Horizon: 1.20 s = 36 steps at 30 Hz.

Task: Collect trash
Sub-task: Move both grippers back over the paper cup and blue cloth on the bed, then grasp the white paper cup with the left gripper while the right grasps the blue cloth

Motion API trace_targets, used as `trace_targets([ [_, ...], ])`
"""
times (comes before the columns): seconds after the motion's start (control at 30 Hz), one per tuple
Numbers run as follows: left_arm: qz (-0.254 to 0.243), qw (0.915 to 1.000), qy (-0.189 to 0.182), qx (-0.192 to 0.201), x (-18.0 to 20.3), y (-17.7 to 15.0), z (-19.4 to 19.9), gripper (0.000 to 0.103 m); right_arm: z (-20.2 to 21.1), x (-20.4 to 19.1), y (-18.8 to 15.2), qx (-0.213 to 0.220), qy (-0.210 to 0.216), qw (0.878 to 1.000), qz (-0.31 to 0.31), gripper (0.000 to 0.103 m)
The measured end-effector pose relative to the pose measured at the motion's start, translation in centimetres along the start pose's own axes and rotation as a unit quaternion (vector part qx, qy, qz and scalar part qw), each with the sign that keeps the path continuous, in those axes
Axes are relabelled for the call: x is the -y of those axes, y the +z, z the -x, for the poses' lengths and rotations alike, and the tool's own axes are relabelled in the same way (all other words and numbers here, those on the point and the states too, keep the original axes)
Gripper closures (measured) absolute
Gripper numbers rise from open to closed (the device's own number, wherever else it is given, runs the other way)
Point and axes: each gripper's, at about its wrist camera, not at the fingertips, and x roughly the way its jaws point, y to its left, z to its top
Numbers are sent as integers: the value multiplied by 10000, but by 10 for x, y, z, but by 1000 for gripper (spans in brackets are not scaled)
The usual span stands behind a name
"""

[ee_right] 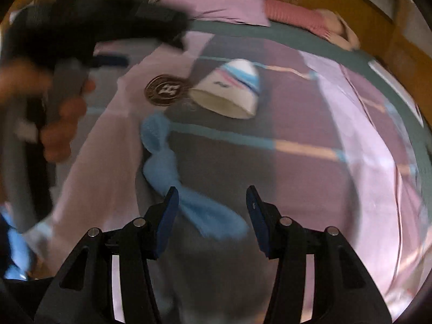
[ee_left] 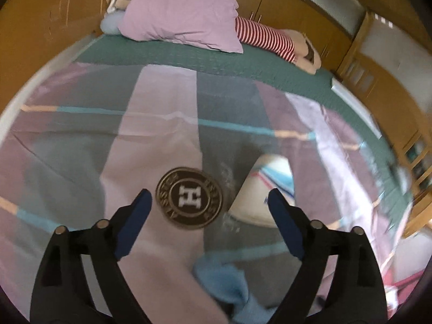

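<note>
A round dark lid with a gold rim and a white "H" point(ee_left: 189, 198) lies on the bedspread, just ahead of my open left gripper point(ee_left: 209, 198), between its jaws. It also shows in the right wrist view point(ee_right: 164, 89). A white paper cup with blue and red stripes point(ee_left: 266, 189) lies on its side right of the lid; the right wrist view shows the cup point(ee_right: 232, 89) too. A knotted light blue cloth point(ee_right: 172, 162) lies in front of my open right gripper point(ee_right: 213, 197), its end between the jaws. The cloth also shows in the left wrist view point(ee_left: 226, 280).
The patchwork bedspread point(ee_left: 81, 135) covers a bed with a green sheet point(ee_left: 243, 59). A pink pillow point(ee_left: 183, 13) and a red-striped item point(ee_left: 264, 37) lie at the head. Wooden cupboards point(ee_left: 310, 19) and shelves point(ee_left: 415, 145) stand behind and right. The left hand-held device point(ee_right: 67, 54) fills the right view's upper left.
</note>
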Motion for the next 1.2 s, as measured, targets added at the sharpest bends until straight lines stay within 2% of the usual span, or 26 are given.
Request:
trace_targets([
  [0.17,616,9962,-572,-221,-16,11,-26,12,-23,-9,7,22,81,9996,260,51],
  [0.2,655,9958,-593,-257,-17,12,-31,12,-24,-9,8,8,149,9996,236,56],
  [0.23,665,9955,-598,-316,-15,13,-37,12,-24,-8,8,-27,305,9993,206,71],
  [0.27,613,9955,-580,-435,-9,14,-47,12,-25,-8,6,-120,432,9988,186,78],
  [0.3,548,9956,-580,-492,-5,13,-51,12,-25,-8,4,-186,494,9985,176,90],
  [0.33,459,9958,-581,-536,1,12,-57,12,-24,-8,2,-175,545,9982,161,95],
  [0.4,205,9964,-580,-589,15,11,-66,12,-18,-5,-4,-129,566,9983,88,98],
  [0.47,-50,9961,-607,-641,31,8,-72,12,-12,3,-8,-108,642,9977,-194,99],
  [0.63,-448,9934,-643,-842,57,-4,-86,12,3,17,-15,-175,423,9977,-496,99],
  [0.77,-719,9916,-424,-993,68,-13,-96,16,15,26,-21,-237,129,9979,-581,99],
  [0.83,-888,9914,-306,-906,73,-18,-94,16,23,30,-24,-200,-23,9981,-578,99],
  [1.0,-1022,9911,-266,-810,81,-21,-85,25,41,33,-29,22,-70,9982,-592,99],
  [1.2,-1314,9885,-260,-703,93,-21,-70,41,62,42,-30,407,127,9965,-719,99],
])
